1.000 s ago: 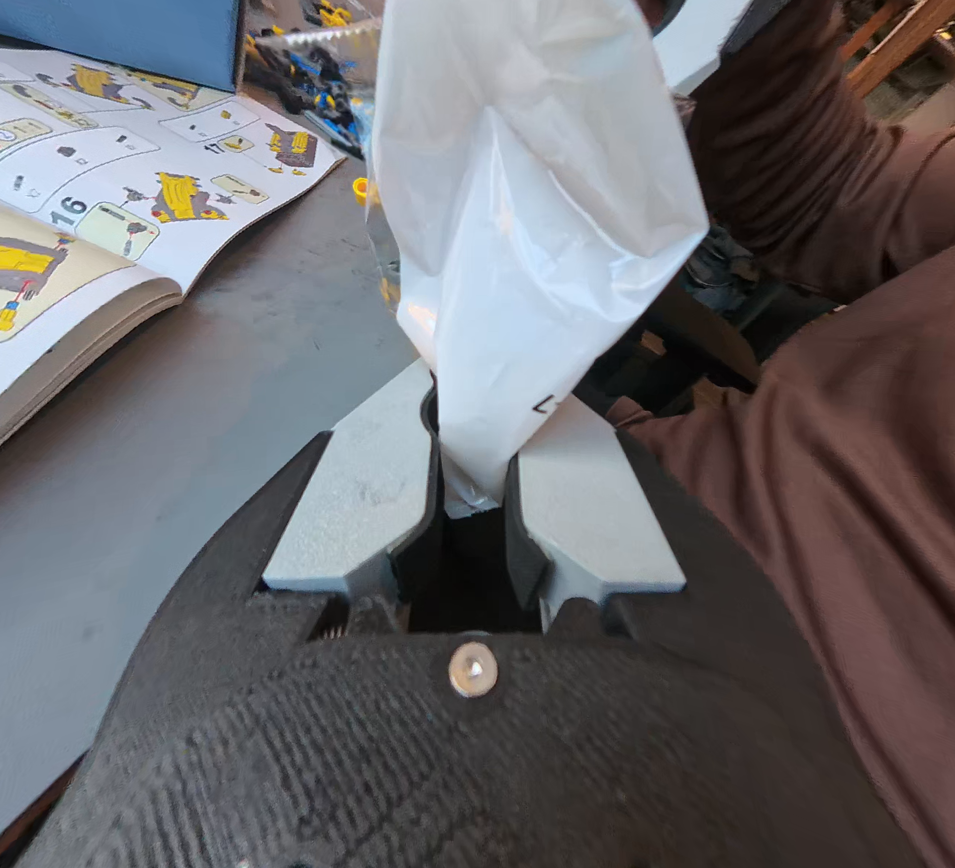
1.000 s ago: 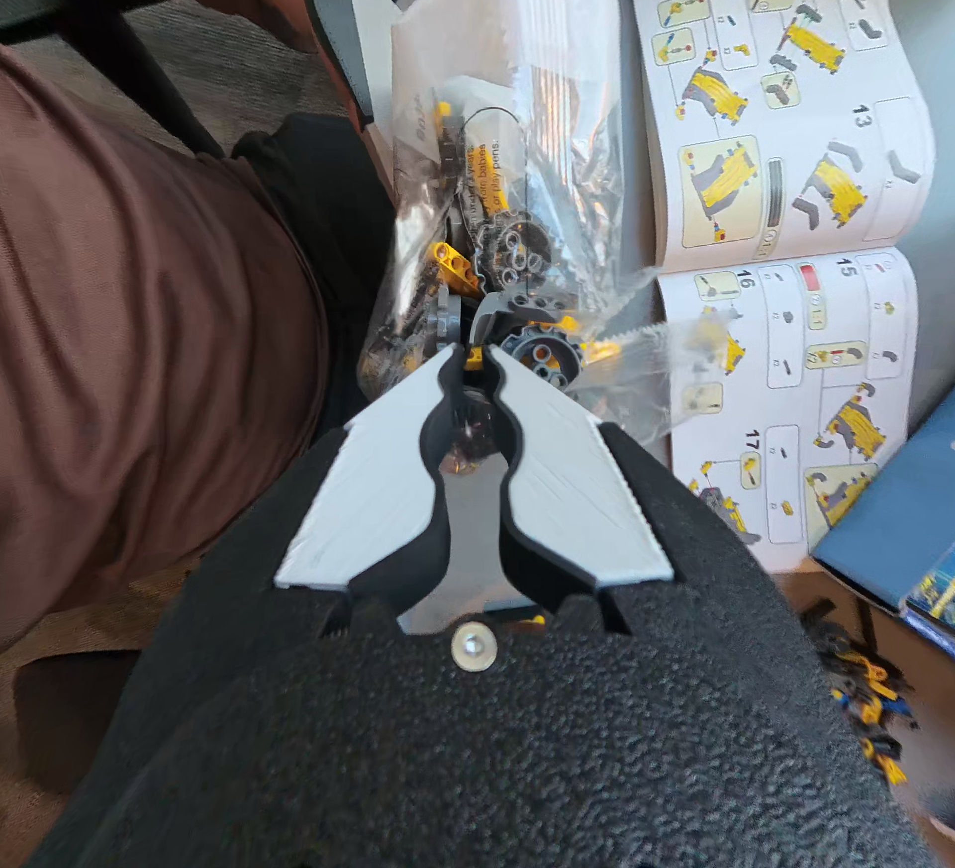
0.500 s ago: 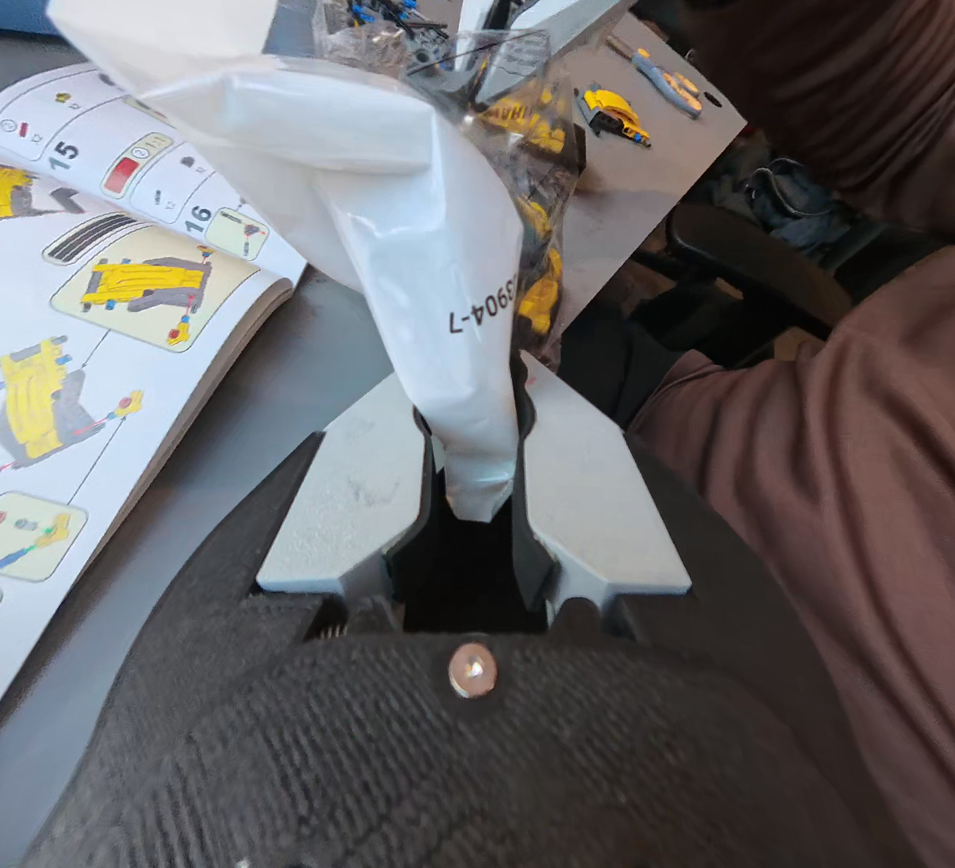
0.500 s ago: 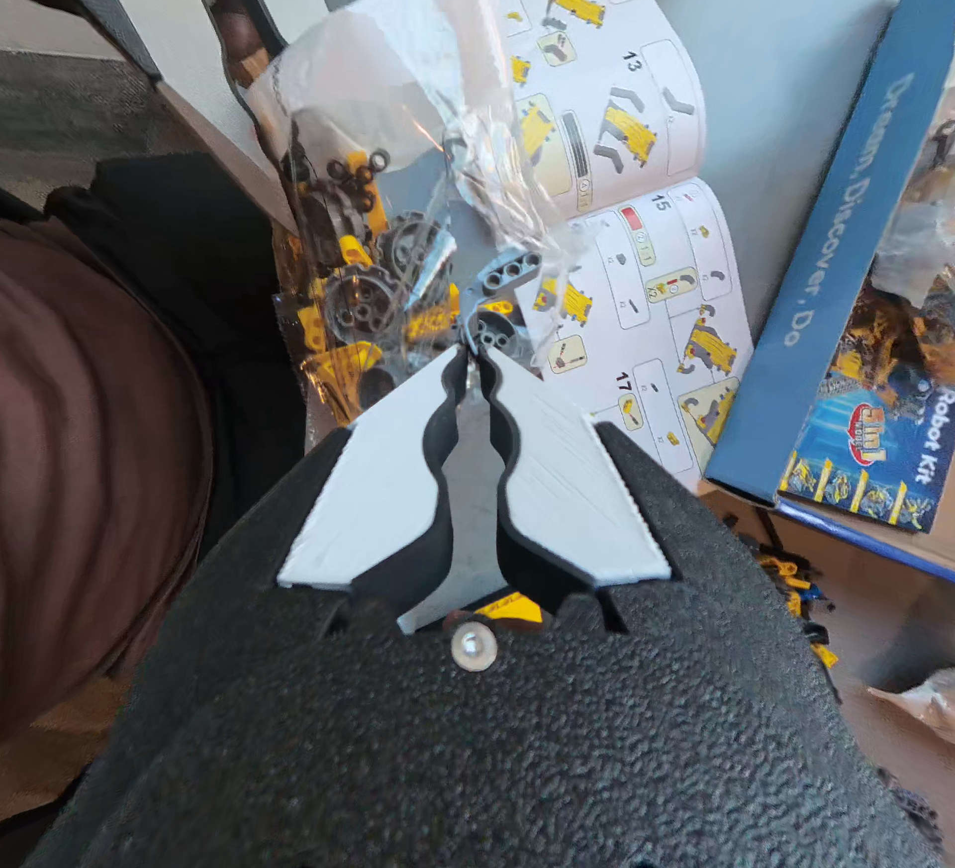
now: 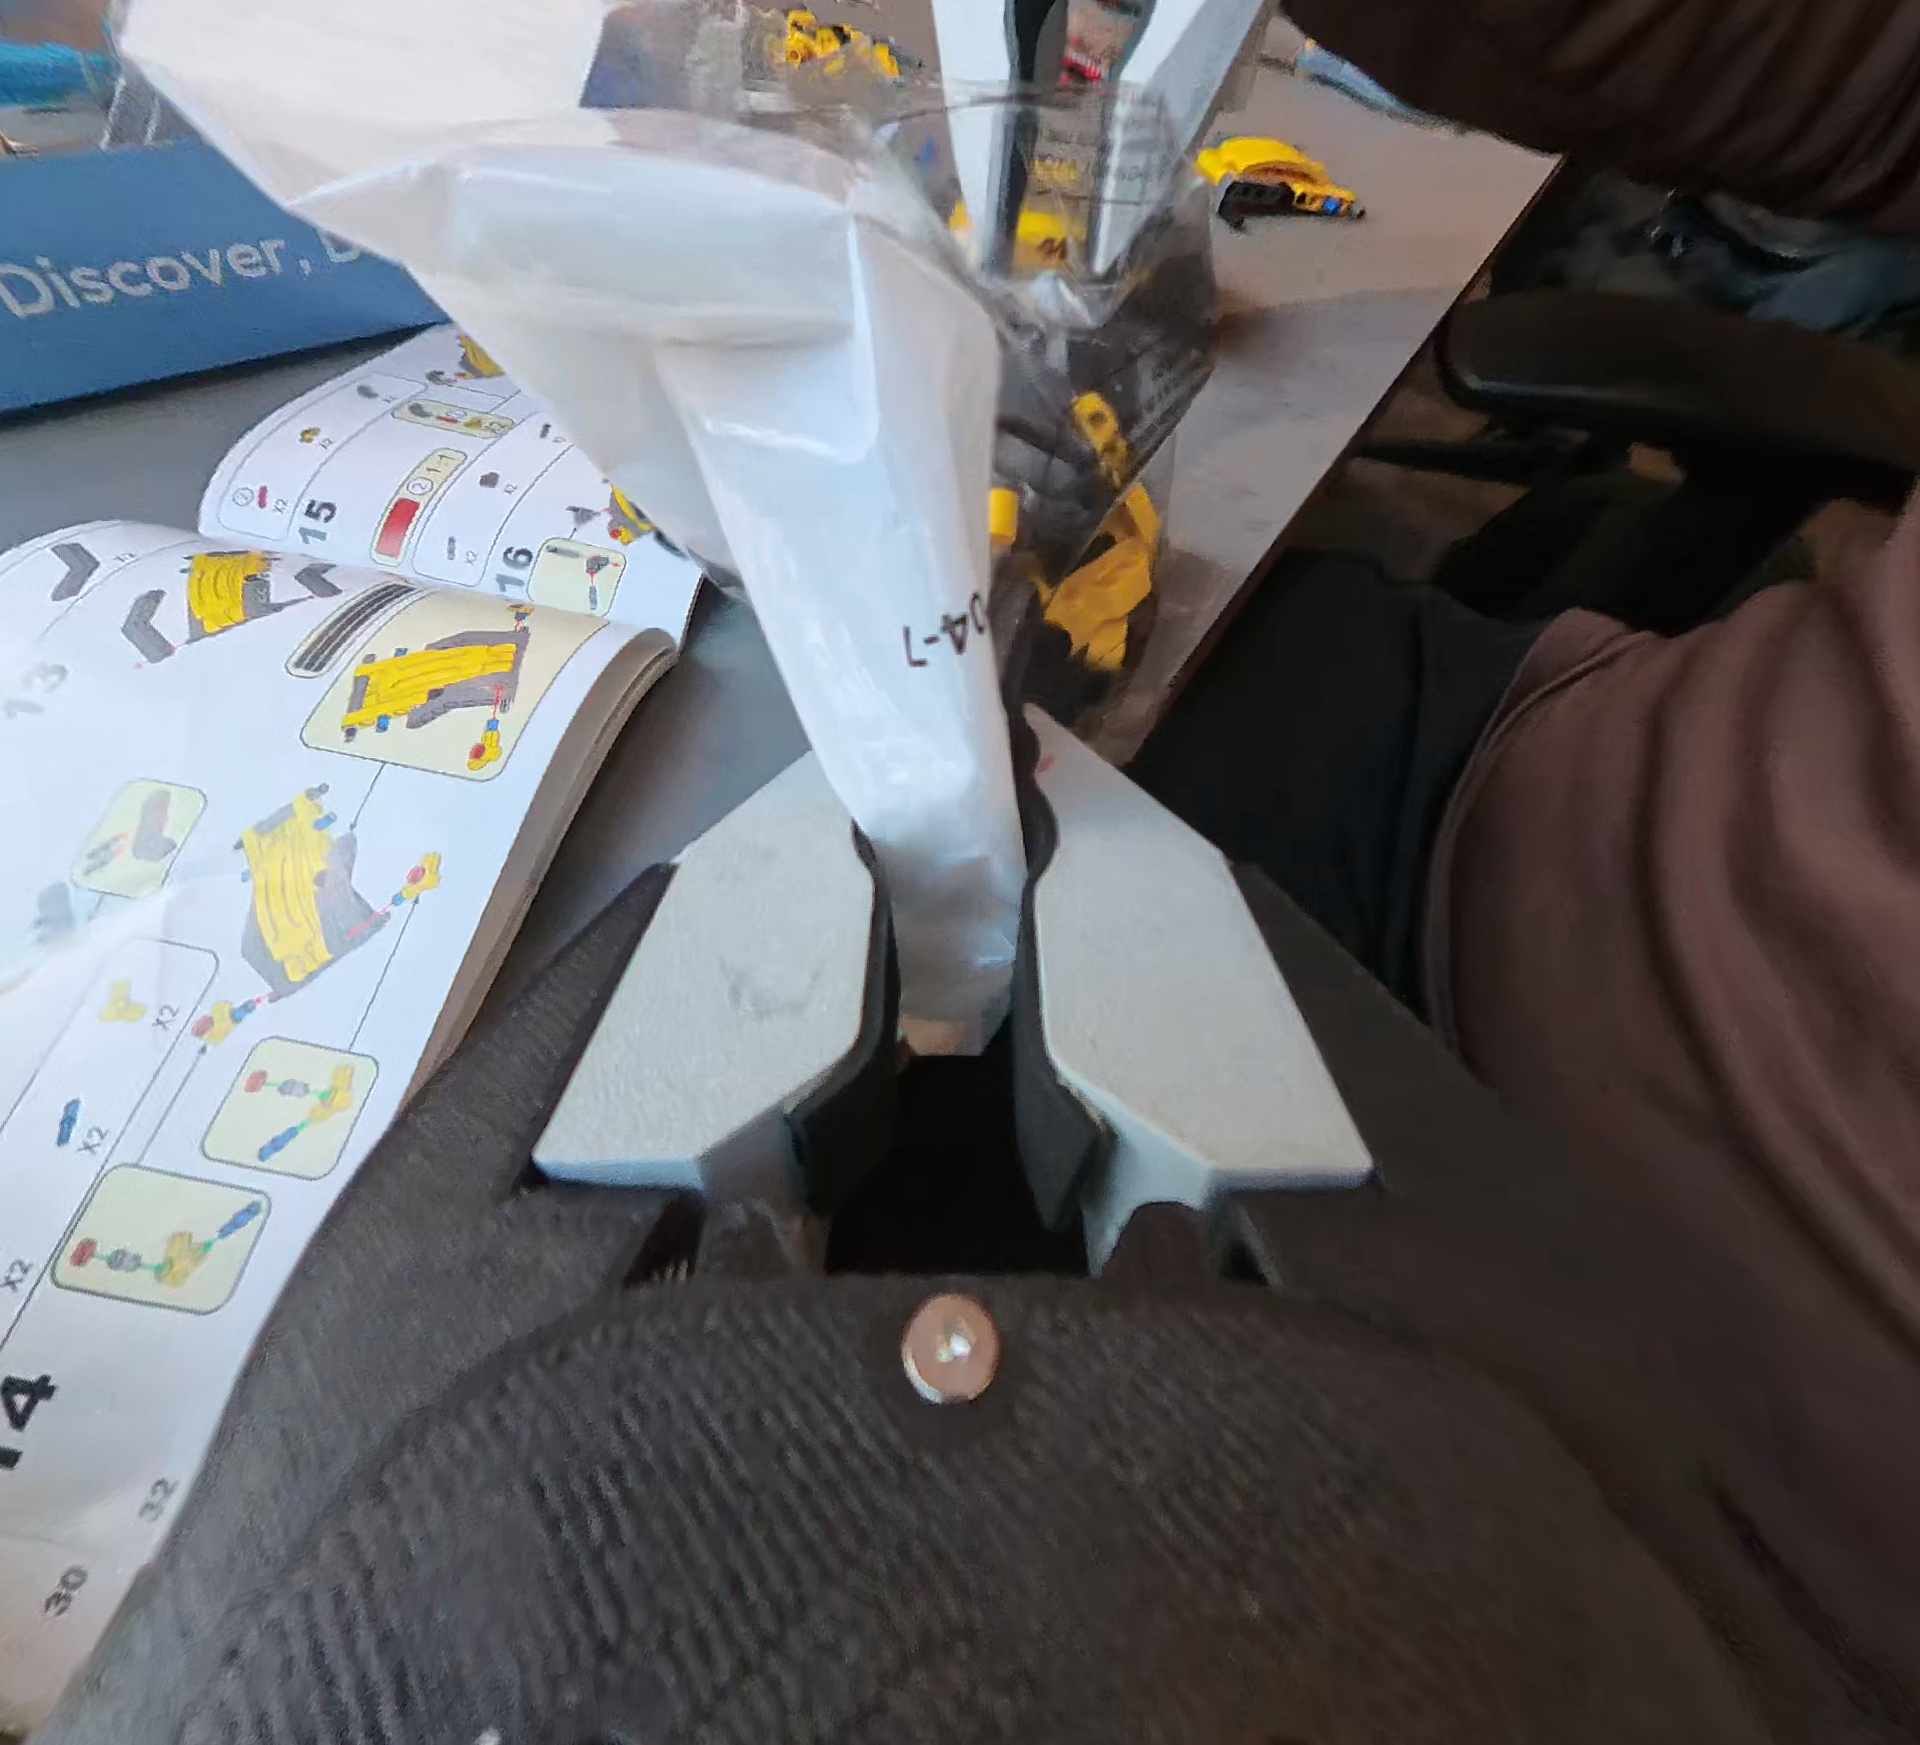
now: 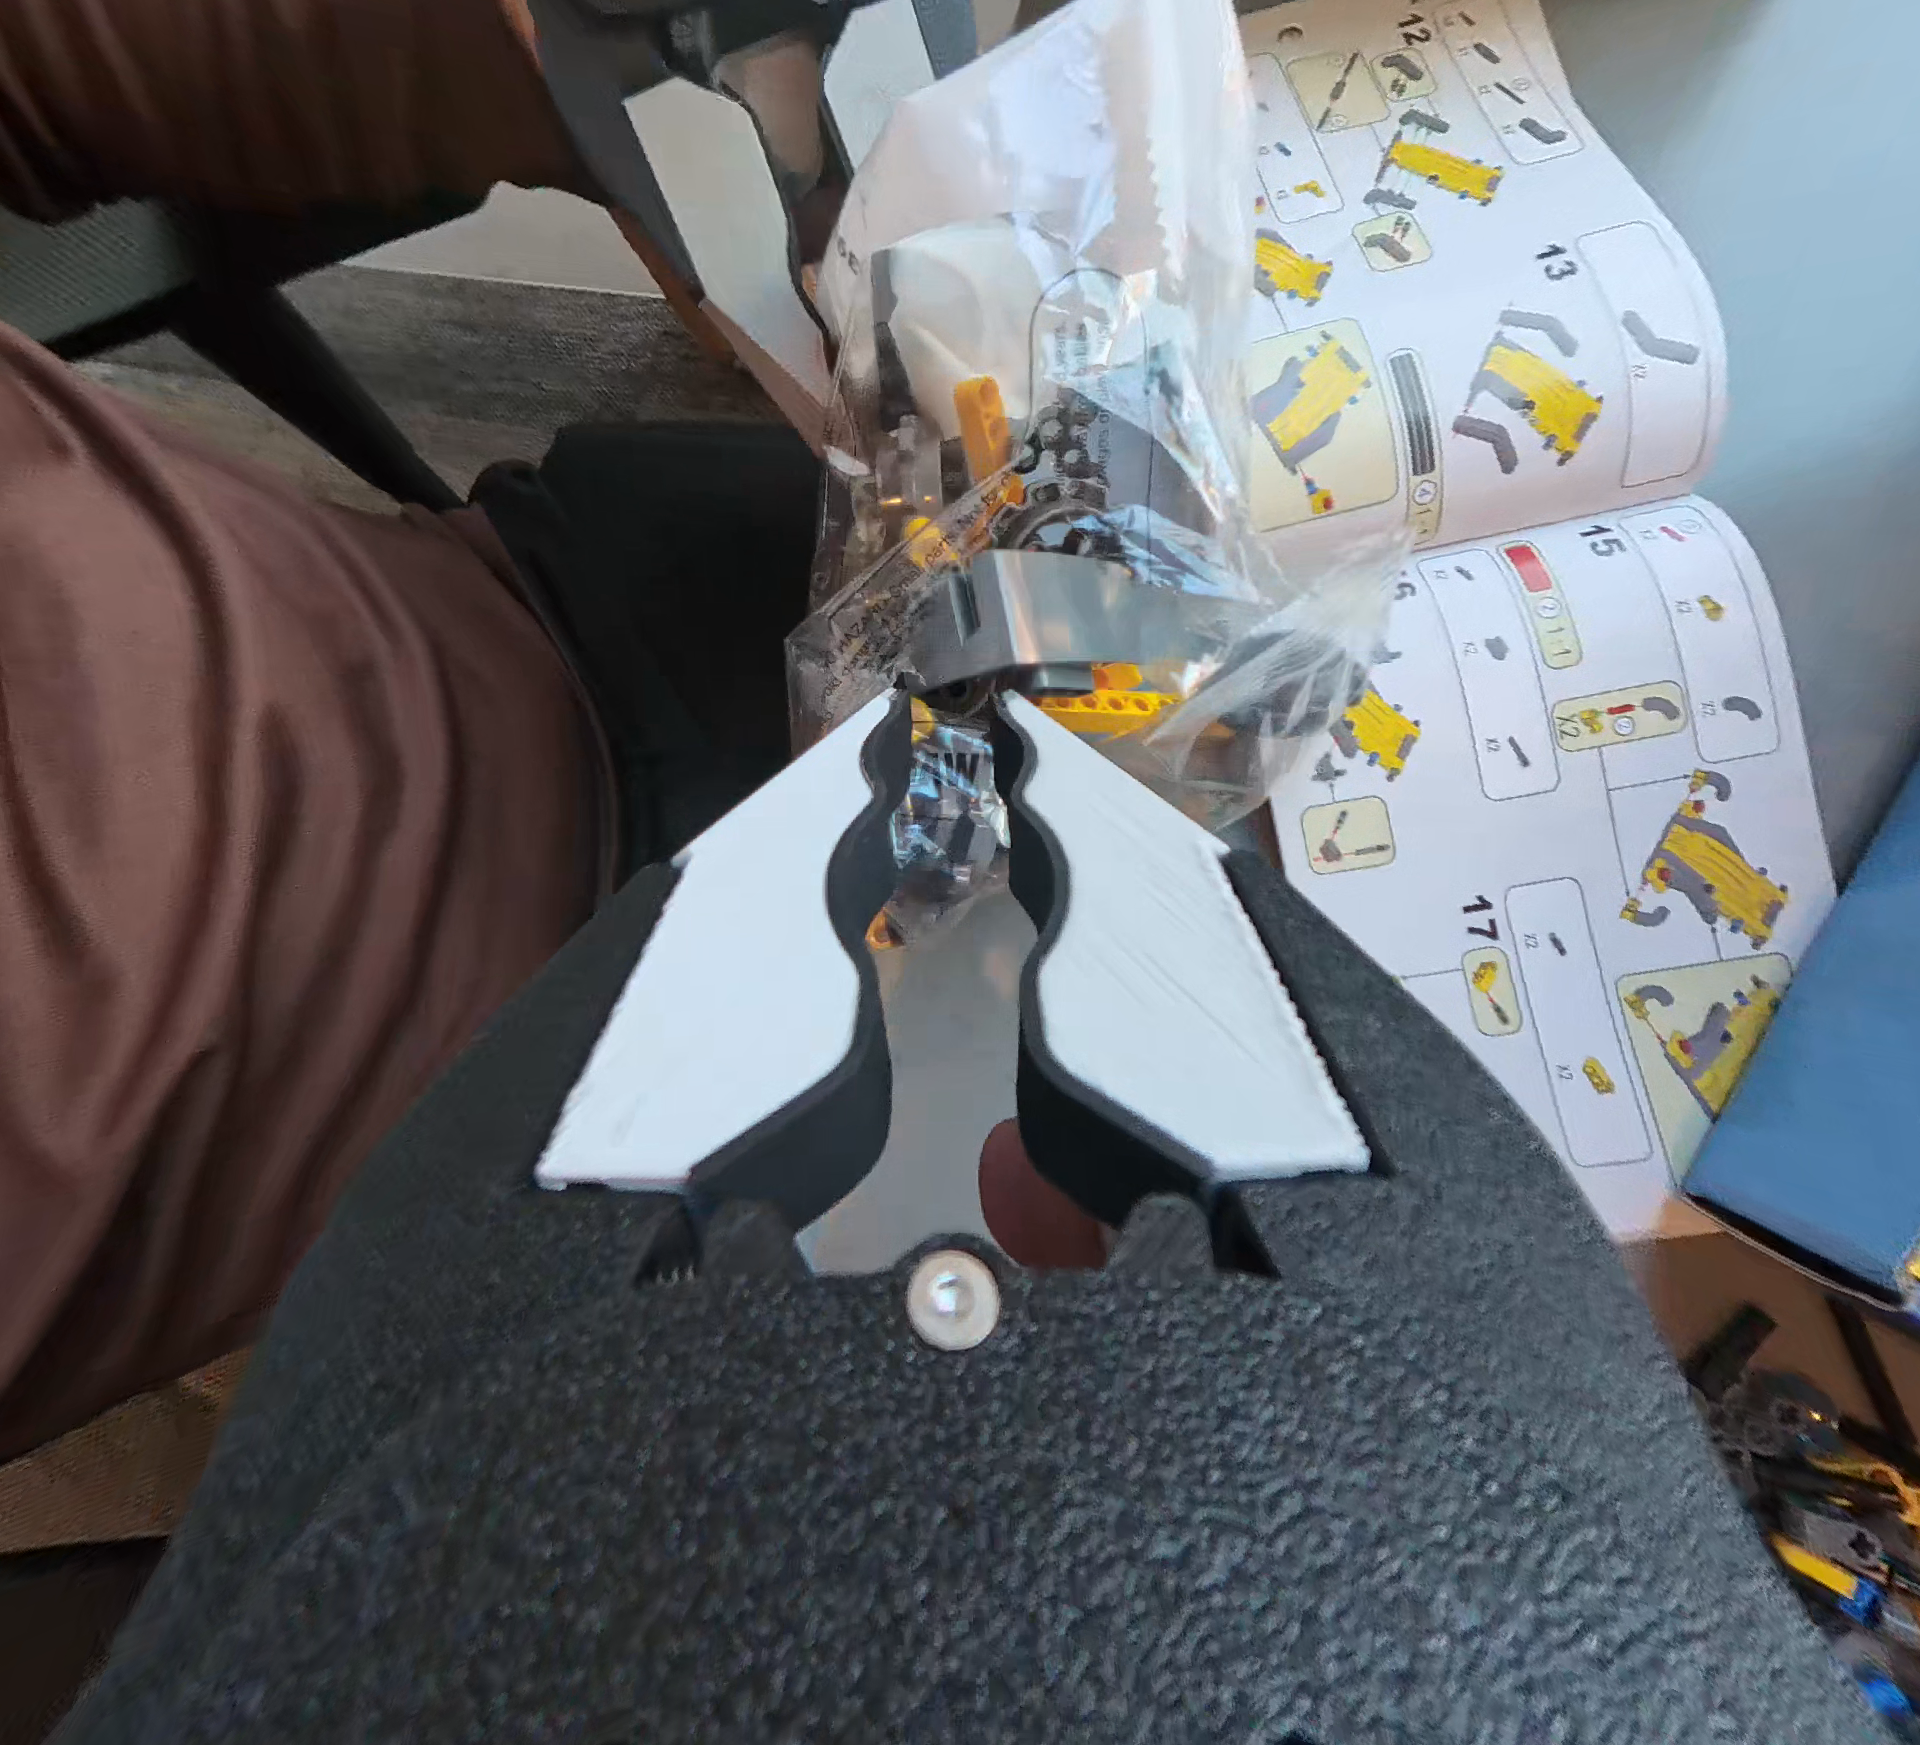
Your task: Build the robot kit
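Nearest the seated person, the left gripper (image 5: 951, 822) points up and away from the torso, jaws clamped on the twisted white end of a plastic parts bag (image 5: 727, 261), held w/ that end wedged deep between the grey fingers (image 5: 727, 968). The bag fans out above it, white on one side, clear on the other, yellow & dark building pieces (image 5: 1091, 552) visible inside. It hangs in the air over the table edge, between the two tools, above the person's lap.

The right gripper (image 6: 951, 719) comes at the bag from the opposite side, angled down toward the table (image 6: 1818, 261), jaws pinched on the clear crinkled plastic at the bag's other end; a grey curved piece (image 6: 1060, 625) sits just past its tips inside the bag. Brown sleeves (image 6: 260, 760) frame both tools.

Beyond the bag, an instruction booklet (image 6: 1558, 656) lies open on the grey table, pages curling. A blue box (image 5: 156, 272) stands just behind the booklet. Farther off, loose yellow pieces (image 5: 1273, 173) are scattered on the tabletop; a small heap of dark & yellow parts (image 6: 1808, 1487) lies near the box corner.
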The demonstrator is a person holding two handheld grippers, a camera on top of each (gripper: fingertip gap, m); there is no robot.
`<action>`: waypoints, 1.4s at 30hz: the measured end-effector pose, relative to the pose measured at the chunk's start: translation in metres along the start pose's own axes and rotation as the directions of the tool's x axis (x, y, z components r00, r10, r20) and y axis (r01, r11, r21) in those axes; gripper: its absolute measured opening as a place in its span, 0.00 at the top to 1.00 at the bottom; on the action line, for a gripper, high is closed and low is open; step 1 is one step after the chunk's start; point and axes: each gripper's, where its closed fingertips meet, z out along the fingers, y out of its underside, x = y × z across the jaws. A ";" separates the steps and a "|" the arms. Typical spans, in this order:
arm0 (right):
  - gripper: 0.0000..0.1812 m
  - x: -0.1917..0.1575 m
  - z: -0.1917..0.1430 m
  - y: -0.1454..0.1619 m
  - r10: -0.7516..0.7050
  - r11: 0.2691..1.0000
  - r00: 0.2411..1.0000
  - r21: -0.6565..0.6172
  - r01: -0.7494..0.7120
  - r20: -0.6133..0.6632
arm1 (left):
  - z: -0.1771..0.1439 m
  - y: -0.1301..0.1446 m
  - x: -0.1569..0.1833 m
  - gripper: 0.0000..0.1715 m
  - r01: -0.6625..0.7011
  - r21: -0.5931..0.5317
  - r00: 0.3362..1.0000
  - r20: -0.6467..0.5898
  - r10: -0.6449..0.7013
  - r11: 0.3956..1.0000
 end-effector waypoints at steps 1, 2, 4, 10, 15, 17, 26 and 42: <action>0.92 0.002 0.000 0.000 -0.007 1.000 1.000 -0.007 0.007 -0.024 | 0.001 0.003 0.000 0.90 -0.011 -0.022 1.000 0.006 0.012 1.000; 0.93 0.007 -0.002 0.000 -0.003 1.000 0.999 -0.008 0.003 -0.054 | 0.002 0.006 -0.001 0.90 -0.005 -0.041 1.000 0.011 0.005 0.999; 0.93 0.017 -0.008 -0.002 0.021 1.000 0.994 0.004 -0.021 -0.103 | 0.003 0.007 -0.003 0.88 0.030 -0.046 0.999 0.015 -0.029 0.999; 0.89 0.052 -0.028 0.010 0.143 0.990 0.947 0.039 -0.138 -0.289 | 0.001 0.016 -0.009 0.82 0.169 -0.083 0.986 0.010 -0.169 0.982; 0.82 0.073 -0.041 0.014 0.321 0.946 0.900 0.141 -0.291 -0.295 | 0.001 0.020 -0.012 0.77 0.261 -0.104 0.965 0.011 -0.261 0.960; 0.82 0.082 -0.040 0.014 0.387 0.921 0.887 0.163 -0.355 -0.252 | 0.000 0.021 -0.013 0.76 0.277 -0.112 0.961 0.014 -0.277 0.954; 0.80 0.108 0.021 0.020 0.319 0.932 0.937 -0.131 -0.337 -0.141 | 0.001 0.021 -0.012 0.78 0.287 -0.107 0.958 0.006 -0.288 0.952; 0.95 0.064 0.018 0.008 0.100 0.984 0.983 -0.164 -0.075 0.155 | 0.006 0.016 -0.011 0.87 0.188 -0.057 0.982 -0.009 -0.189 0.981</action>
